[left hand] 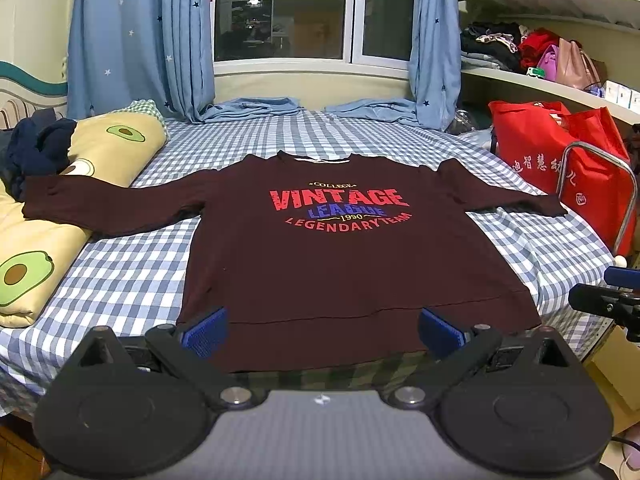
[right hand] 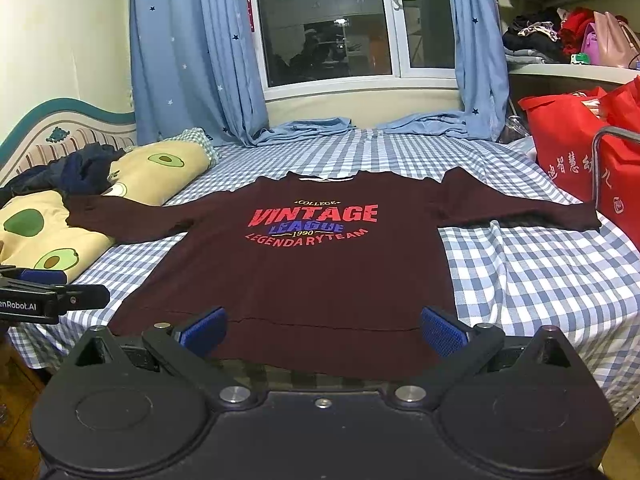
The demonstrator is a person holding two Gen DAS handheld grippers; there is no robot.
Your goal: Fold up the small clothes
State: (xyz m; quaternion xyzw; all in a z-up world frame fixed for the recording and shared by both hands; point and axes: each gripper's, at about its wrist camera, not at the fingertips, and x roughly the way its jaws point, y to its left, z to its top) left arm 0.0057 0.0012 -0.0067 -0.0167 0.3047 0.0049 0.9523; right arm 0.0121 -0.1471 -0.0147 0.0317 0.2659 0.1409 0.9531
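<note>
A dark maroon long-sleeved shirt point(left hand: 320, 264) with a red and blue "VINTAGE LEAGUE" print lies flat, face up, on the blue checked bed, both sleeves spread out; it also shows in the right wrist view point(right hand: 304, 276). My left gripper point(left hand: 322, 332) is open and empty, hovering just before the shirt's hem. My right gripper point(right hand: 323, 330) is open and empty, also at the hem. The right gripper's fingers point(left hand: 608, 300) show at the right edge of the left wrist view. The left gripper's fingers point(right hand: 60, 296) show at the left edge of the right wrist view.
Avocado-print pillows point(left hand: 60, 200) with dark clothes on them lie at the bed's left. Red bags point(left hand: 560, 160) and a metal frame point(left hand: 592, 196) stand at the right. Blue curtains point(left hand: 136, 40), a window and shelves are behind. The checked sheet point(left hand: 132, 272) surrounds the shirt.
</note>
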